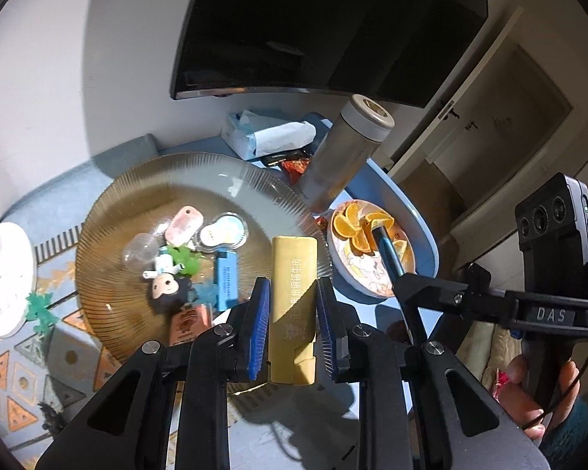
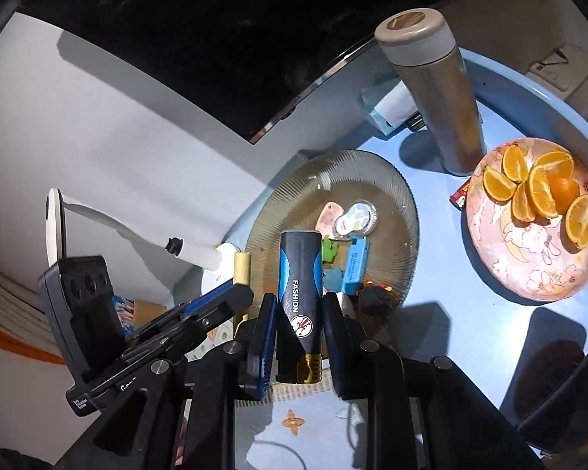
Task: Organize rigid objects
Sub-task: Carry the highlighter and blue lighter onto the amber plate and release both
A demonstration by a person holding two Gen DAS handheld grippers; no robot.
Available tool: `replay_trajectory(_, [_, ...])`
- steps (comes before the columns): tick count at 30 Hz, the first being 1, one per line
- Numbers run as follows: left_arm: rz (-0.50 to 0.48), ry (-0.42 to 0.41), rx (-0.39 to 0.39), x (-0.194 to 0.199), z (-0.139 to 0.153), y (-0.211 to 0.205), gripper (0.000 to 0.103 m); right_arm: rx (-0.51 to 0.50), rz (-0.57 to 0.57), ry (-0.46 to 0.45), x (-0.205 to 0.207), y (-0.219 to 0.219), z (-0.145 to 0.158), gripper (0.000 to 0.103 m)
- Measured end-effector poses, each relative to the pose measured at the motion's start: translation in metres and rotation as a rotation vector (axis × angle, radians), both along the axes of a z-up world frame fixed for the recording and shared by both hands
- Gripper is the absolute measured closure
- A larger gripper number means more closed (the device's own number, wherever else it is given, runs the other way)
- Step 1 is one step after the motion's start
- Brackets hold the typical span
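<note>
Fingers point(image 1: 254, 313) of the left gripper point(image 1: 293, 309) clamp a tan lighter point(image 1: 293, 274); the right gripper point(image 2: 298, 323) clamps a black lighter point(image 2: 298, 274), both above the glass plate point(image 1: 109, 235).

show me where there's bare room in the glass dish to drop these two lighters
The ribbed glass dish is bare along its far half, toward the wall and the thermos. Its near half is crowded with small items: the blue lighter, the doll head and a clear blister pack. The blue tabletop between the dish and the orange plate is also bare.
</note>
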State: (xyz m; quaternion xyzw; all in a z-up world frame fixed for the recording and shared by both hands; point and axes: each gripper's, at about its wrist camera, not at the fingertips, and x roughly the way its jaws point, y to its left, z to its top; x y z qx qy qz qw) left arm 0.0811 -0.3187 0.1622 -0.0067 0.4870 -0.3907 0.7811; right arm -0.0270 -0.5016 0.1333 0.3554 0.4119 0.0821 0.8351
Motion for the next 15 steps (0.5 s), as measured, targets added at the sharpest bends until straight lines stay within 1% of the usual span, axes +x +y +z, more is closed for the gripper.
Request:
replay_trajectory(5, [0.011,0.01,0.0,-0.0027,-0.0046,-0.0054,0.082,0.004,0.014,0.006,-0.0042,-0.0015,-0.0023,0.08])
replay_trajectory(10, [0.016,0.012,0.015,-0.0061,-0.0091,-0.0079,0.082,0.011,0.005,0.024,-0.0041,-0.0022,-0.0063,0.08])
replay_trajectory(15, [0.018,0.011,0.029,-0.0081,-0.0105,-0.0102,0.082,0.005,0.023,0.02,-0.0013,0.0044,-0.0053,0.08])
